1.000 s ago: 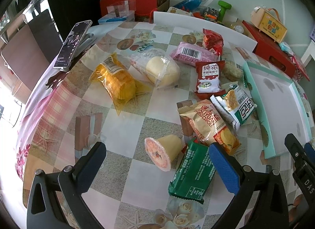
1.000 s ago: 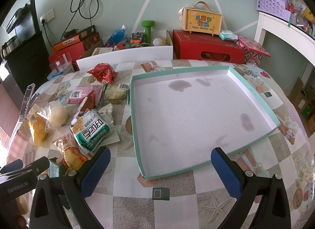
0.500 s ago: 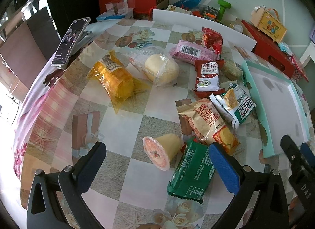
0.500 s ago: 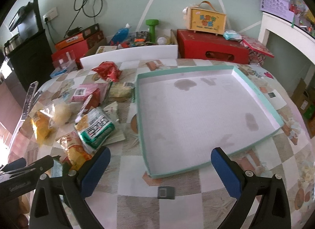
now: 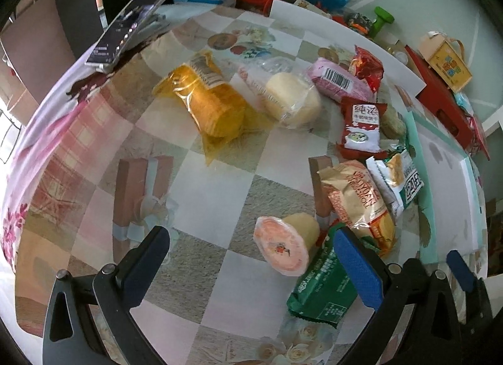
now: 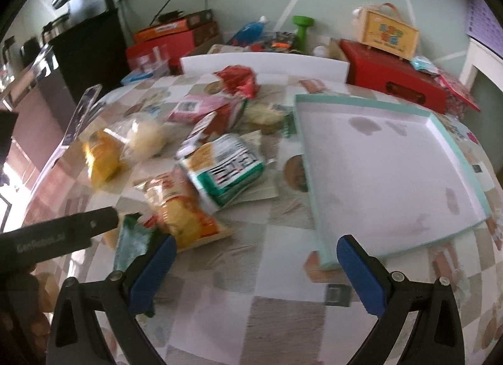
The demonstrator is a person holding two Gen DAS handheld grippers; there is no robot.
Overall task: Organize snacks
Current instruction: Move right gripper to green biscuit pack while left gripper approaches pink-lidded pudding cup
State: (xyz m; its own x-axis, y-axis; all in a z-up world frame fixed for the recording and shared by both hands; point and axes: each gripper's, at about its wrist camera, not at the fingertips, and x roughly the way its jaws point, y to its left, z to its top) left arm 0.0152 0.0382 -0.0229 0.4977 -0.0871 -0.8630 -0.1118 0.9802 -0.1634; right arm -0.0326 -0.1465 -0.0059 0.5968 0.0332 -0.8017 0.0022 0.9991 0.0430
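Several snack packs lie on the patterned table. In the left wrist view my left gripper [image 5: 251,258] is open and empty, with a pink-lidded jelly cup [image 5: 284,247] between its fingers and a green packet [image 5: 323,289] by its right finger. Beyond lie a tan chips bag [image 5: 358,198], a green-white pack [image 5: 399,176], a yellow pack [image 5: 210,104] and a clear-wrapped bun [image 5: 289,98]. My right gripper [image 6: 251,258] is open and empty over bare table. The teal-rimmed tray [image 6: 317,208] lies to its right, with the tan bag [image 6: 179,204] and green-white pack [image 6: 226,167] to its left.
A phone [image 5: 125,29] leans at the table's far left edge. A white board [image 6: 264,63], red boxes [image 6: 393,88] and a yellow toy case [image 6: 389,32] stand behind the table. A small dark square [image 6: 338,294] lies near the tray's front corner.
Both grippers have swung left. The right wrist view now takes in more of the snack pile, with the tray shifted right. The left gripper came closer to the jelly cup.
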